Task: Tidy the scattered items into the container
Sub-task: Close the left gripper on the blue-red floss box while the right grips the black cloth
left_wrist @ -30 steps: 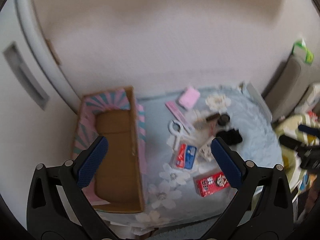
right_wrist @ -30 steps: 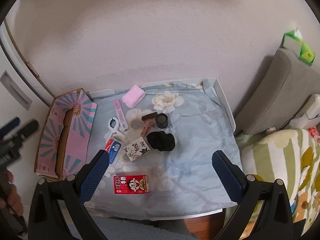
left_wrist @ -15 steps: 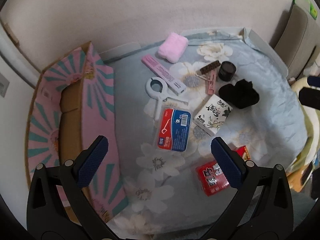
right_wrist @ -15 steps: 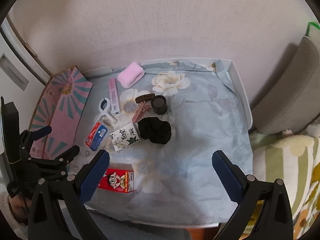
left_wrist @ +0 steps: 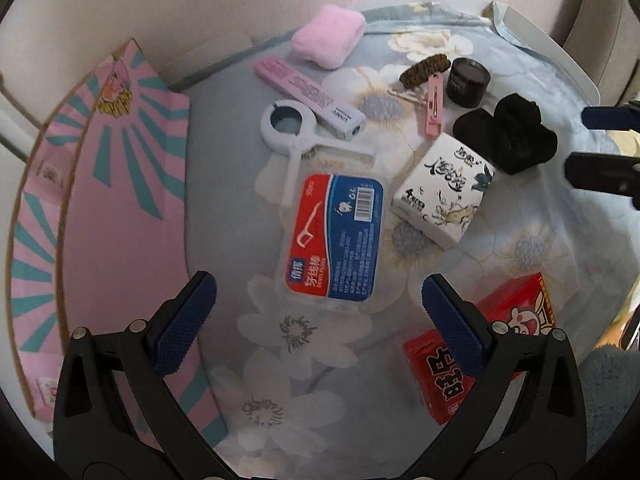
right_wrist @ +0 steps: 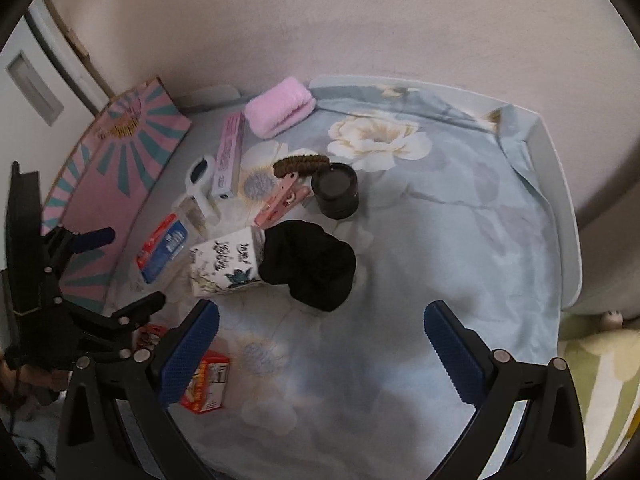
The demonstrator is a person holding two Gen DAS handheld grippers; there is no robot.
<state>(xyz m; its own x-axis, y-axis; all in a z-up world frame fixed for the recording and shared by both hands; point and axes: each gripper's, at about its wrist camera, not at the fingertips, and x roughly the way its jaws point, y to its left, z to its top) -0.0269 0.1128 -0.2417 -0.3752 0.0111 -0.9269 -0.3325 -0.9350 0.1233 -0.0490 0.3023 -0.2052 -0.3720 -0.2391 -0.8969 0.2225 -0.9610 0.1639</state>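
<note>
1. Covering the low white tray was a pale blue cloth with white flowers, rumpled at the tray's far right corner, upper right in the right wrist view.
2. A plain pale wall filled the top of both views, with a white door or cabinet front at the upper left of the right wrist view.
3. The pink and teal cardboard box, the container, lay at the left of the left wrist frame, just beside the cloth's edge.
4. The scattered items sat in the centre and upper half of that frame: a floss pick pack, a white tissue packet, a black sock bundle touching it, a red carton at the lower right, a pink sponge, a pink tube box, a white ring clip, a black jar, a brown hair clip and a pink peg.
5. The left gripper hovered low over the cloth with jaws wide apart and empty, the floss pick pack just beyond them.
6. The right gripper also had its jaws spread wide, holding nothing, above bare cloth near the sock bundle.
</note>
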